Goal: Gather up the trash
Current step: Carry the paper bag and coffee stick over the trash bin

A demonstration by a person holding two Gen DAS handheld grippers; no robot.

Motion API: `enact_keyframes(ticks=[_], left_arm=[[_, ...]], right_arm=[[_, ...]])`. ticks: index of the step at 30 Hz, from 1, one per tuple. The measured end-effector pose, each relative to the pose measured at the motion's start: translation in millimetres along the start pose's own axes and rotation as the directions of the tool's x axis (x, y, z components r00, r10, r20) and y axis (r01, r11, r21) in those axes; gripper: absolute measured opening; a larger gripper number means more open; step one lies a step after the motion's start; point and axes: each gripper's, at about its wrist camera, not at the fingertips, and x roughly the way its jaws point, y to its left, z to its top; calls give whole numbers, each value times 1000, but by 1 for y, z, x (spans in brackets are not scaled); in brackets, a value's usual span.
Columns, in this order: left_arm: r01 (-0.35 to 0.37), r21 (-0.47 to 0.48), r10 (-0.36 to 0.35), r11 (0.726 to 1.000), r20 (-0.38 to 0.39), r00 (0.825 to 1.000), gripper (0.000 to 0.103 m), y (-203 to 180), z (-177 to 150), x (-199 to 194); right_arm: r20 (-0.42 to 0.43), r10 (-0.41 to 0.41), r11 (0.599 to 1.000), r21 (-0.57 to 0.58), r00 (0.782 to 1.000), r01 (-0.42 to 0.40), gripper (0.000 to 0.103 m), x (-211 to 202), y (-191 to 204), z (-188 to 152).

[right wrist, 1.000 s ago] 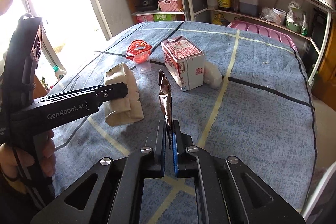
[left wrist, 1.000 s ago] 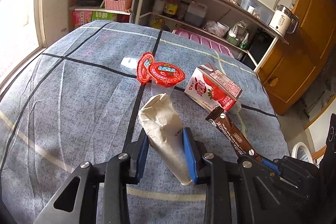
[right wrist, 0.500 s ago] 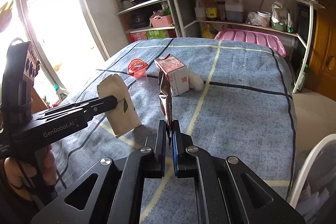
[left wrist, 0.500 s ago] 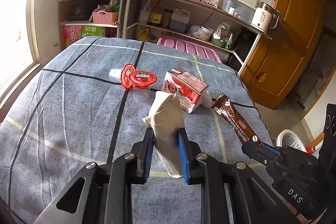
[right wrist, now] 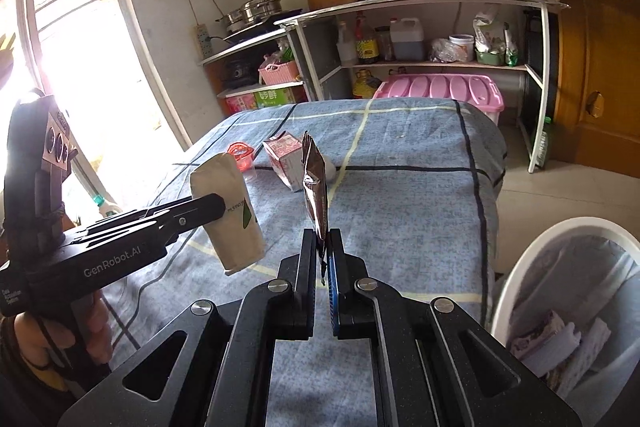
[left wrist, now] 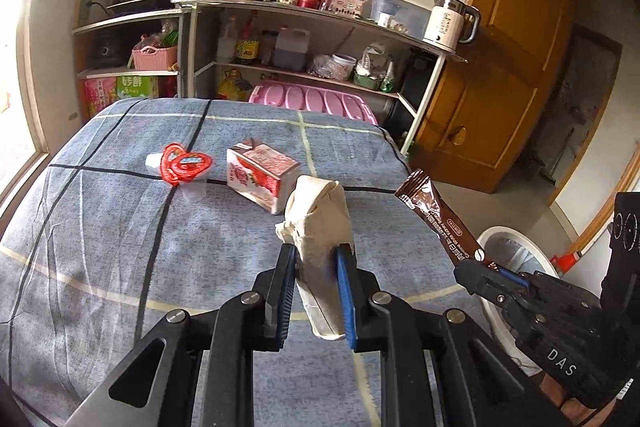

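The left gripper (left wrist: 314, 273) is clamping a beige paper pouch (left wrist: 320, 227) above the table's (left wrist: 100, 247) near edge; the right gripper (right wrist: 322, 259) is pinching a brown snack wrapper (right wrist: 314, 187) upright. Both seem bound for the white bin (right wrist: 516, 275) off the table's right edge; releasing over its opening comes next.

Left gripper (left wrist: 315, 259) clamped on a paper cup (left wrist: 320, 227), right gripper (right wrist: 322, 243) pinched on a sachet (right wrist: 314, 187), both raised side by side
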Motion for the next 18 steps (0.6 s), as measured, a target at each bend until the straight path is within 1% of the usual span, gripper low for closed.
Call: enact_keyframes(ticks=[6,10,14,18], left_arm=[[80,59,-80,995,-9,997,21,-45,-1,2],[128,94,-127,987,-20,992,21,-76,-3,7],[173,132,-169,976,-37,985,21,-109,-4,14],[224,162,-216,961,-68,974,21,-142,-9,24]], right_arm=[[30,-68,996,55,997,66,5,-30,-30,-9],[52,-124,989,86,991,119,5,-54,-50,-15],[60,-178,978,122,982,170,5,-73,-72,-19],[60,-243,961,154,968,232,5,-89,-93,-26]])
